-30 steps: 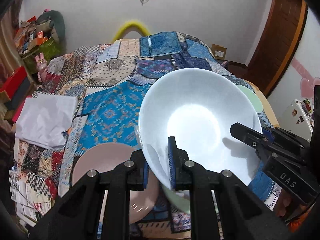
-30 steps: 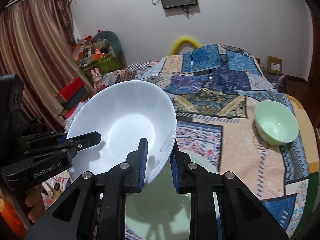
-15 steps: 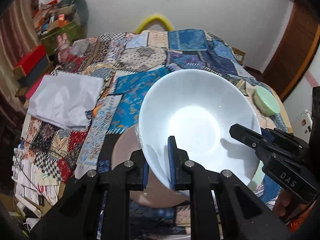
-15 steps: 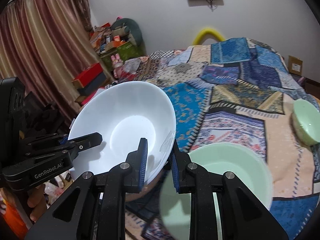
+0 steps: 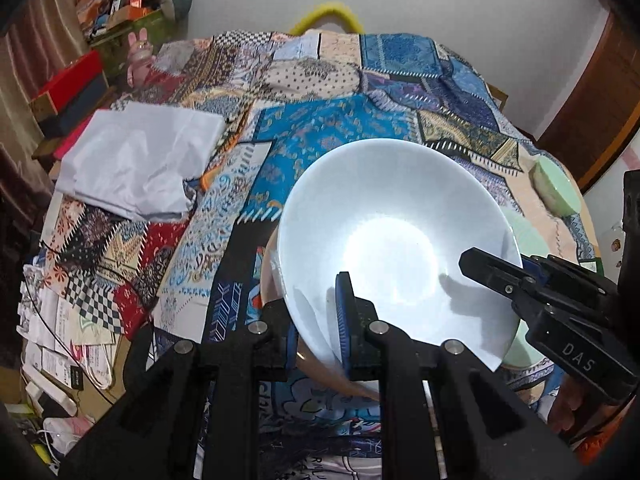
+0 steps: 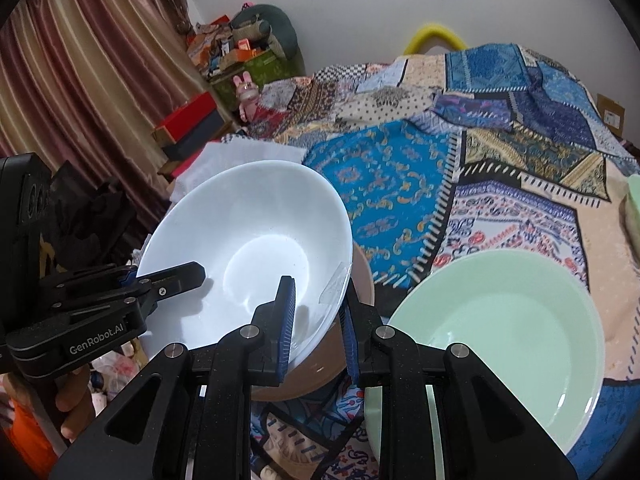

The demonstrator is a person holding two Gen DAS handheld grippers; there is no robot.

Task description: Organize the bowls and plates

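Gripping white bowl (image 5: pixel 394 240) both tongs, green plate (image 6: pixel 504 332) right-view only

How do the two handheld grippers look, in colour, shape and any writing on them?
Both are black plastic with silver screw heads and two flat fingers lined with ribbed blue pads. Seen from the right wrist, the left gripper carries white lettering "GenRobot.AI" on its side. Seen from the left wrist, the right gripper shows white letters "DAS". No cables or sleeves are visible.

Black gripper (image 6: pixel 316 324), blue fingers (image 6: pixel 287 322) (silver screws), "GenRobot.AI" marking.
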